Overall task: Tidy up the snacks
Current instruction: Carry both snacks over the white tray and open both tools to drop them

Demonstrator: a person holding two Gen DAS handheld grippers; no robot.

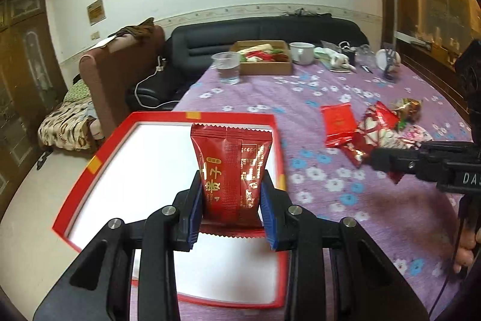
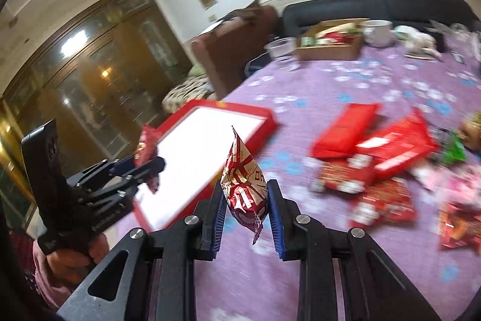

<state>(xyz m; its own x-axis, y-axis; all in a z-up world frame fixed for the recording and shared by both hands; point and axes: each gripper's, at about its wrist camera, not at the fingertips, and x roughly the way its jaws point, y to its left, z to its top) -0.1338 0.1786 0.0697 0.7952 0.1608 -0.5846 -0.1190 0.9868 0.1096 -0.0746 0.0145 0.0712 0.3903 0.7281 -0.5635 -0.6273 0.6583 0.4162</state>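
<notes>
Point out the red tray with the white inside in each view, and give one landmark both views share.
Left wrist: red tray lies lower centre-left, behind the packet held in the tongs.
Right wrist: the tray sits centre-left, ahead of the tongs.
Shared landmark: cardboard box at the table's far end.

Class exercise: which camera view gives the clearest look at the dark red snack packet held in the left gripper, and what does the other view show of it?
The left wrist view: the dark red snack packet stands sharp and upright in the left gripper, gold print readable, over the red tray. The right wrist view shows only a small, blurred sliver of it.
</notes>
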